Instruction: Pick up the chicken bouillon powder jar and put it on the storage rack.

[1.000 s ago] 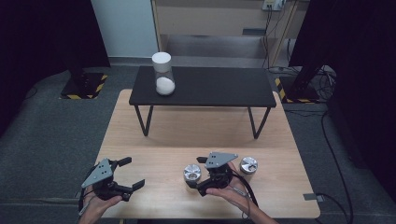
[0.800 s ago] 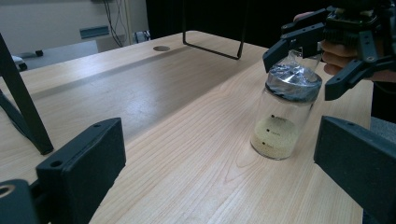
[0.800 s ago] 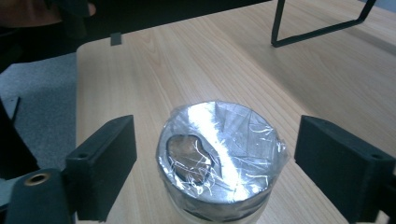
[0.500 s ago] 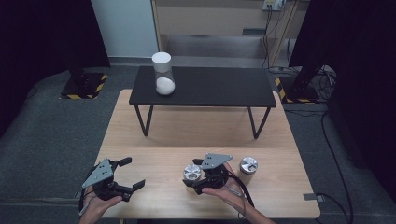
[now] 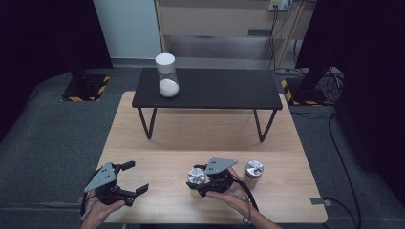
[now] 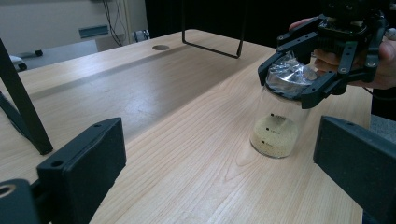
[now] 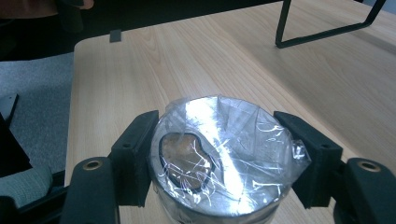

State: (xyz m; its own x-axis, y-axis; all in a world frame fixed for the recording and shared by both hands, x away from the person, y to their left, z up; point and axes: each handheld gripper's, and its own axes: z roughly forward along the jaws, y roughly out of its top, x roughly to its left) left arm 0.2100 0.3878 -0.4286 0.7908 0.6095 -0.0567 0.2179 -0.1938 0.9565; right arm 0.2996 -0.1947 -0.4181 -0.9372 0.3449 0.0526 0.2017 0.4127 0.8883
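Note:
A glass jar [image 5: 195, 176] with a foil-wrapped silver lid stands on the wooden table [image 5: 200, 138]; in the left gripper view this jar [image 6: 279, 122] holds pale grains at its bottom. My right gripper [image 5: 199, 182] has just been closing and is now shut on the jar, one pad on each side of the lid [image 7: 219, 149]. The same right gripper [image 6: 299, 70] shows from the side in the left gripper view, clamping the jar top. My left gripper [image 5: 131, 177] rests open at the table's near left, nothing between its fingers [image 6: 81, 163].
A second silver-lidded jar [image 5: 253, 171] stands just right of the right hand. A low black table [image 5: 210, 90] sits across the far half of the wooden table, with a white-lidded jar [image 5: 167, 76] of white powder on its left end.
My right gripper has slid left onto the jar and its jaws have closed on the lid. The left gripper has stayed where it was.

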